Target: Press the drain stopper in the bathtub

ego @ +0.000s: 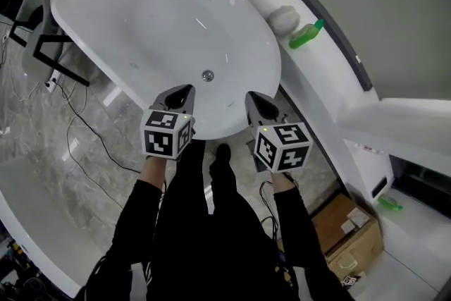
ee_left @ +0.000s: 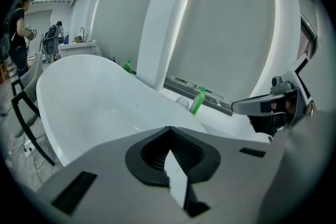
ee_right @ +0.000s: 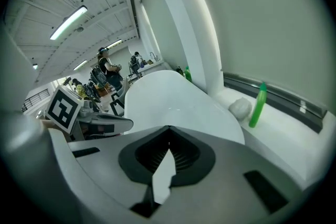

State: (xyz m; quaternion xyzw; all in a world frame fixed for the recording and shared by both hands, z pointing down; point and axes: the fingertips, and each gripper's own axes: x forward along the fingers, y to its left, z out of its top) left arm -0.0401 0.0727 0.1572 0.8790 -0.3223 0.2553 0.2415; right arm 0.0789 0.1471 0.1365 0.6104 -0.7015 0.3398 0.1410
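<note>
In the head view a white oval bathtub (ego: 270,56) lies ahead, with a small round metal drain stopper (ego: 207,75) on its floor near the front end. My left gripper (ego: 184,91) hovers over the tub's near rim, just short and left of the stopper. The right gripper (ego: 255,99) is level with it, to the stopper's right. Each has its jaws closed tip to tip with nothing between them, as the left gripper view (ee_left: 168,128) and the right gripper view (ee_right: 168,128) show. The stopper is hidden in both gripper views.
A white ledge right of the tub carries a green bottle (ego: 306,34) and a white lump (ego: 283,18). A black-framed chair (ego: 49,46) and cables sit on the floor at left. A cardboard box (ego: 347,228) is at lower right. People stand far behind the tub (ee_right: 107,68).
</note>
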